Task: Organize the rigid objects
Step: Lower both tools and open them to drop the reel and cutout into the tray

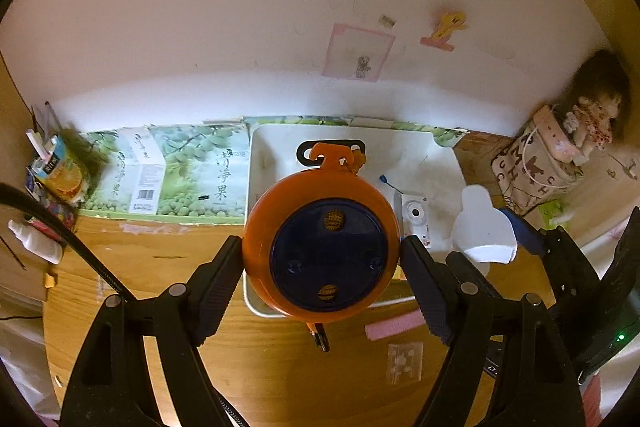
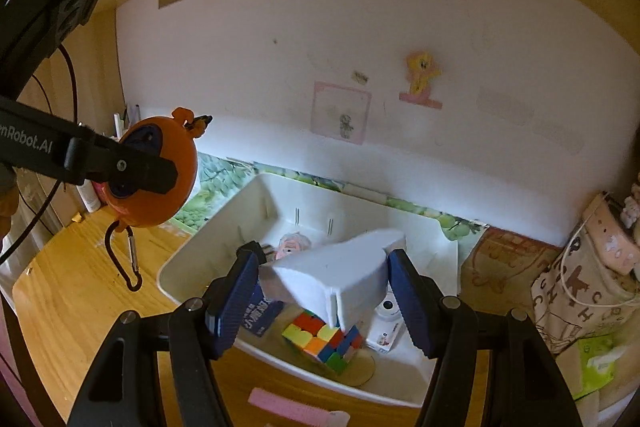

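Round orange reel [image 1: 320, 251] with dark blue face, hook tab at its top and carabiner hanging below, held up over the white bin's [image 2: 192, 259] near-left rim. White plastic scoop-shaped piece [image 2: 340, 275] tilted above the bin. Inside the bin: multicolour puzzle cube [image 2: 322, 341], small white camera [image 2: 386, 323], blue card [image 2: 260, 315].

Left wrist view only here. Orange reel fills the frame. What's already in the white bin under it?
Observer: A multicoloured puzzle cube lies on the floor of the white bin, near its front wall.
Operator: Anything else I can't see?
Observer: A blue box with white lettering stands beside the cube, behind the right gripper.
Operator: What hangs under the reel?
Observer: A black carabiner on a cord dangles from the orange reel, over the wooden table, outside the bin.
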Demonstrator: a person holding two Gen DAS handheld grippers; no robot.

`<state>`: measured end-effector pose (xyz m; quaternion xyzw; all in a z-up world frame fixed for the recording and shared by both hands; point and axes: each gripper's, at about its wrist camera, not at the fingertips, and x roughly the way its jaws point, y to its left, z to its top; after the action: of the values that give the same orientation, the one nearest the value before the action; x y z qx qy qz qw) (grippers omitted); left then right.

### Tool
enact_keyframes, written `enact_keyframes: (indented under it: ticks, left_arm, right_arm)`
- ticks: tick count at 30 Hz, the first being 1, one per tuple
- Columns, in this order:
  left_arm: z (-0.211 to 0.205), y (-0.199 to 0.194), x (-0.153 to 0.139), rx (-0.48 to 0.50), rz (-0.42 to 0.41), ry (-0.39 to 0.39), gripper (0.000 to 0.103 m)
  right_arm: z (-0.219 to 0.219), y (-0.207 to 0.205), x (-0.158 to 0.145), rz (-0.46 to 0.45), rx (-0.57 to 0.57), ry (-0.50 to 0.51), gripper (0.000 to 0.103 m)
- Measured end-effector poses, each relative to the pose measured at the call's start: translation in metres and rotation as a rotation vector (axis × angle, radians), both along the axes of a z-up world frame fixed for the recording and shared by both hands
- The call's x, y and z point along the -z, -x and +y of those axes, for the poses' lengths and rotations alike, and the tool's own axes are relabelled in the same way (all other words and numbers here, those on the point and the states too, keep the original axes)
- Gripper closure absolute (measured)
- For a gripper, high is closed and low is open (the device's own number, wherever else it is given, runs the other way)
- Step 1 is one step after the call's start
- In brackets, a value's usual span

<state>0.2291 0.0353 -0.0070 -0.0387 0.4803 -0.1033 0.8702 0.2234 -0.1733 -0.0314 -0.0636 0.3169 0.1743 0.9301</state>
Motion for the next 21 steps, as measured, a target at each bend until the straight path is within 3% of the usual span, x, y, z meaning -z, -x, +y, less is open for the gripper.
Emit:
enact_keyframes:
  ticks: [21]
  left_arm:
    - [-0.035,-0.060,0.083,-0.060,0.235,-0.127,0.021]
  right_arm:
    - [-0.019,-0.060,0.073,0.168,-0.068,-0.058,0.035]
